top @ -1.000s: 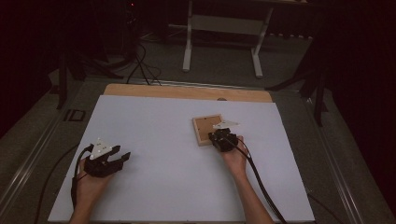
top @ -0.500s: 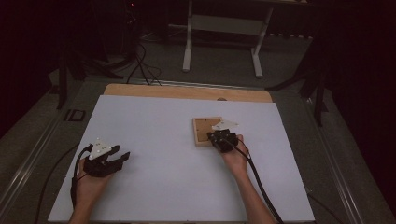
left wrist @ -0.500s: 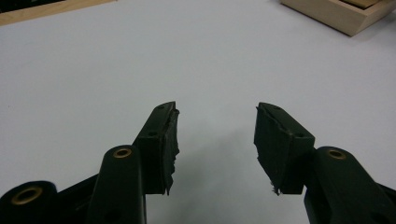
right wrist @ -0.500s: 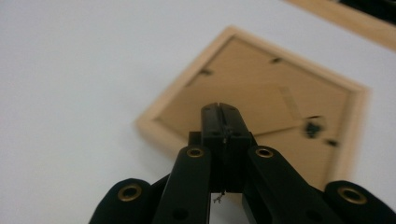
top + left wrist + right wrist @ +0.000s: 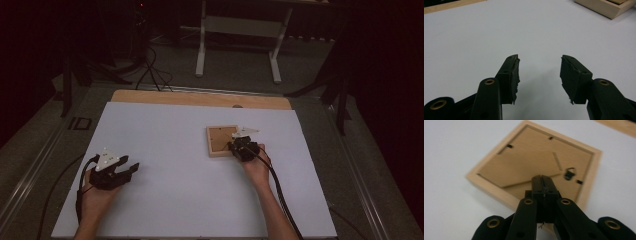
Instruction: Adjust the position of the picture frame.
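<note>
Right gripper (image 5: 242, 146) sits at the near right corner of a small wooden picture frame (image 5: 220, 140) that lies back side up on the white table (image 5: 190, 200), right of the middle. In the right gripper view its 2 black jaws are pressed together with no gap, their tips (image 5: 542, 182) over the lower part of the frame's brown backing board (image 5: 529, 162); nothing can be seen held between them, and whether the tips touch the board cannot be told. A fold-out stand flap (image 5: 524, 167) lies flat across the backing, a small black hanger (image 5: 569, 173) sits near the right side, and little black clips (image 5: 509, 146) show along the inner edges. The person's right hand (image 5: 257, 167) holds this gripper from the near side, with a black cable (image 5: 280, 200) trailing back toward the near edge.

Left gripper (image 5: 131, 170) rests low over the bare table at the near left, held in the left hand (image 5: 95, 192), well apart from the frame. In the left gripper view (image 5: 539, 75) its jaws stand wide apart with only white table between them, and a corner of the frame (image 5: 609, 7) shows far off at the upper right
</note>
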`<state>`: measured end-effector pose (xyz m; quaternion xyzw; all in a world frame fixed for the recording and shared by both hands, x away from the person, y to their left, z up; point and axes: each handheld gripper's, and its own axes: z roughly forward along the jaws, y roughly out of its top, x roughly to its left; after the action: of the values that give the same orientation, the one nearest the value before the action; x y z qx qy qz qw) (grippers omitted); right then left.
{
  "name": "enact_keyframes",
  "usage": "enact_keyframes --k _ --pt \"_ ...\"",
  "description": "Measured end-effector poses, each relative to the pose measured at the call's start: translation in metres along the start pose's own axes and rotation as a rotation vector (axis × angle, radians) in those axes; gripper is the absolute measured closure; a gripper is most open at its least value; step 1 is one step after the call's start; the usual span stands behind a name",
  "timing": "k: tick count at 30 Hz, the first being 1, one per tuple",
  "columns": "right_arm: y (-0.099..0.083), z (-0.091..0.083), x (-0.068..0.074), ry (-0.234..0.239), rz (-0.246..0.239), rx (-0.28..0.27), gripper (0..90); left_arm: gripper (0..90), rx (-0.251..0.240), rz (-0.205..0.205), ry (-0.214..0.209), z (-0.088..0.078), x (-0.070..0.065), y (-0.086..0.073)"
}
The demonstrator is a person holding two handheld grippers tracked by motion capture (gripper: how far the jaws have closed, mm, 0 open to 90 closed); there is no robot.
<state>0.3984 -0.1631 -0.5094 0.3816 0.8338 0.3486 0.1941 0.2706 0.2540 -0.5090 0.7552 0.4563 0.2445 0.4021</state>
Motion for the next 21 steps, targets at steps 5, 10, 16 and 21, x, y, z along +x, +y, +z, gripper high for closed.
enact_keyframes --k 5,10,16,21 --pt "0.0 -0.002 0.004 0.011 -0.012 0.01 90.0 49.2 0.001 0.002 0.001 0.0 0.0 0.0" --pt "-0.001 -0.005 0.009 0.021 -0.039 0.022 90.0 49.2 0.001 0.005 0.001 0.0 0.0 0.0" --pt "-0.008 -0.011 0.016 0.045 -0.05 0.005 90.0 49.3 0.006 0.008 0.001 0.001 -0.001 0.0" --pt "-0.015 -0.019 0.024 0.058 -0.064 0.001 90.0 49.3 0.004 0.009 0.002 0.001 -0.001 0.0"
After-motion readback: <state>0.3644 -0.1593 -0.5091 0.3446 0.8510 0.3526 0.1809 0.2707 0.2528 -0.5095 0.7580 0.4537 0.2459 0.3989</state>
